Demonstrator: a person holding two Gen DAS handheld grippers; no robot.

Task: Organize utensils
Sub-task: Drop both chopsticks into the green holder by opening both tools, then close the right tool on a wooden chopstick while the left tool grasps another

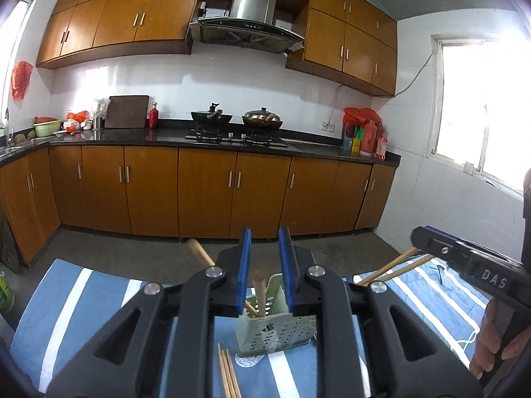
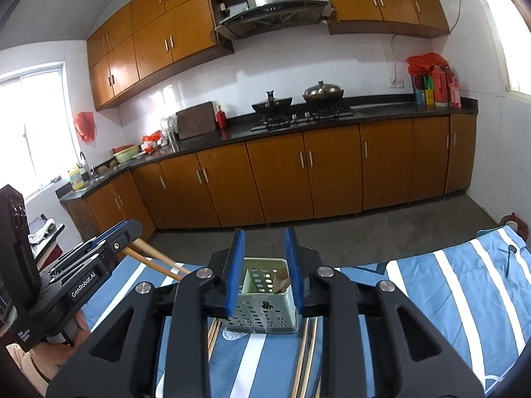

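A pale green perforated utensil holder (image 1: 275,331) stands on the blue-and-white striped cloth (image 1: 83,298); it also shows in the right wrist view (image 2: 265,311). A wooden-handled utensil (image 1: 259,292) stands inside it. My left gripper (image 1: 265,232) is open and empty above the holder. My right gripper (image 2: 264,232) is open and empty, its jaws either side of the holder's top. Chopsticks (image 1: 227,374) lie on the cloth in front of the holder, and more chopsticks (image 2: 307,358) lie to its right. Another pair (image 1: 388,268) lies beyond it.
A wooden handle (image 1: 199,252) sticks up beyond the left gripper. A small dark spoon (image 2: 509,258) lies on the cloth at far right. Beyond the table's far edge are bare concrete floor (image 1: 132,242) and kitchen cabinets (image 1: 205,192).
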